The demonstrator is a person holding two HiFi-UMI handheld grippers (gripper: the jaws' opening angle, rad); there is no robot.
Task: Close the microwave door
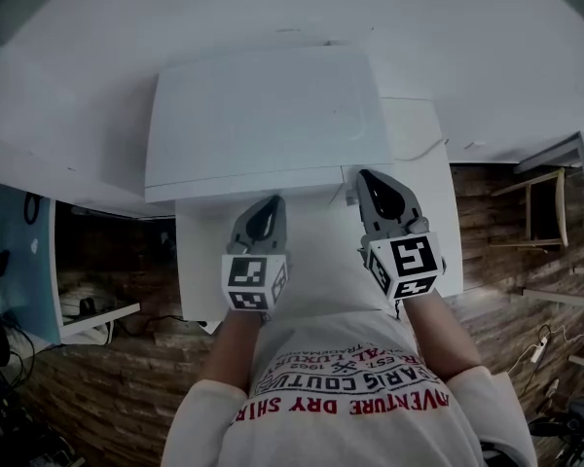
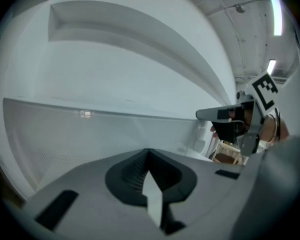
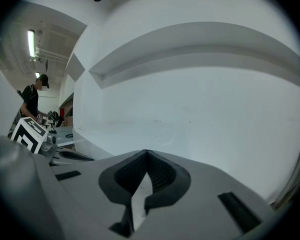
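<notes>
The white microwave [image 1: 263, 115] stands on a white table [image 1: 423, 178], seen from above in the head view. Its door [image 2: 100, 134], a pale panel with a fine mesh, fills the left gripper view, and from above it looks flush with the front. My left gripper [image 1: 271, 202] is shut and empty, its tip [image 2: 148, 151] just short of the door near its middle. My right gripper [image 1: 368, 176] is also shut and empty, close to the microwave's front right corner, and it shows in the left gripper view [image 2: 202, 115]. The right gripper view has its jaws [image 3: 146, 152] against the white casing [image 3: 190, 99].
The table's front edge lies under my forearms. A wooden floor surrounds it, with a chair [image 1: 540, 202] to the right, a shelf [image 1: 97, 309] to the left and cables [image 1: 540, 343] on the floor. A person [image 3: 32, 101] stands far off at another bench.
</notes>
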